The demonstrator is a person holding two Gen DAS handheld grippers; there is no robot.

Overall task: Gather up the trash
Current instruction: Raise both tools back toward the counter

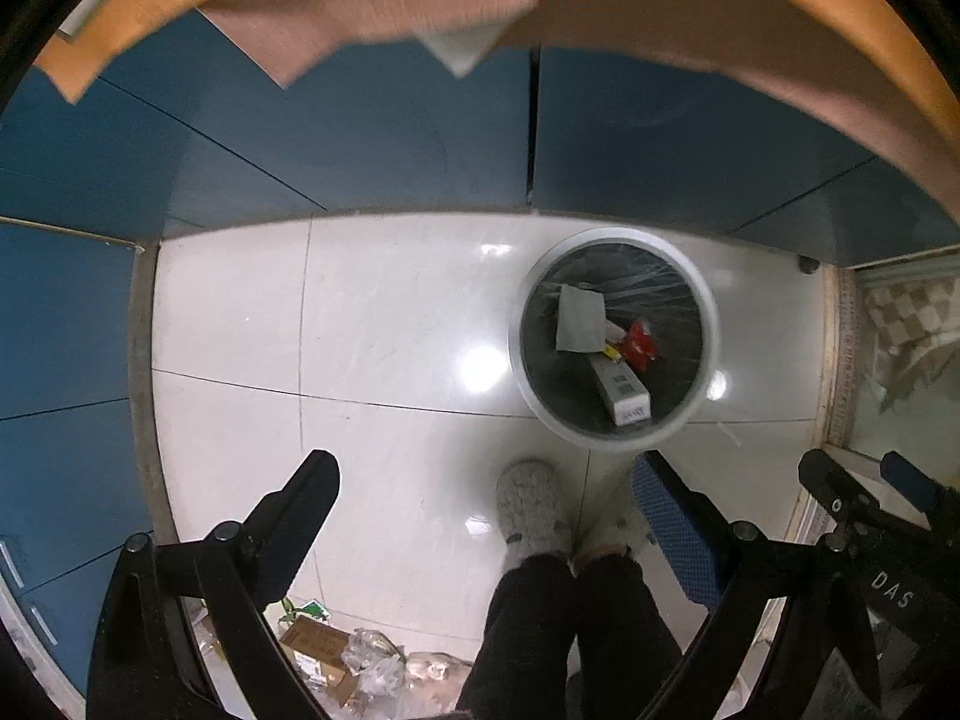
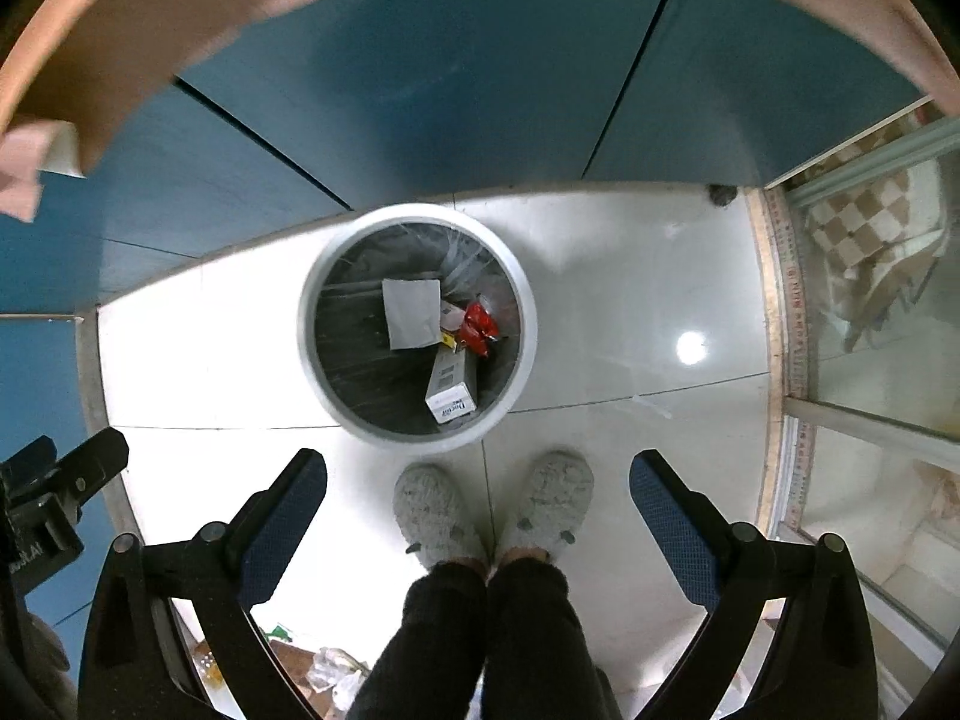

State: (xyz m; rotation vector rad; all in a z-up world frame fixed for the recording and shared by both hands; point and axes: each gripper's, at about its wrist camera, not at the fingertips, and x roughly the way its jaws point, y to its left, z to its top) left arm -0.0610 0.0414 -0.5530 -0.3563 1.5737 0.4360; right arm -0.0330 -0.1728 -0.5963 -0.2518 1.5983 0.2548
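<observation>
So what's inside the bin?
In the bin, on a dark liner: a grey paper, a white box, a red wrapper. Whatever lies beneath them is covered.

Floor (image 2: 600, 312): glossy white ceramic tiles, thin dark grout lines, round ceiling-light reflections (image 2: 691, 348) showing on the glaze.
Cabinet fronts (image 2: 420, 72): flat matte blue panels with narrow dark seams, meeting the floor along a pale grey plinth strip (image 1: 144, 360); they wrap the far side and the left side of the tiled area.
Counter edge (image 1: 750, 30): rounded tan wooden rim, curving across the top of both views above the blue panels.
Glass partition (image 2: 882, 312): clear panes in a pale frame at right, set on a beige patterned threshold strip (image 2: 789, 312).
Beyond the glass: brown-and-cream checkered textile (image 2: 864, 234), blurred.
</observation>
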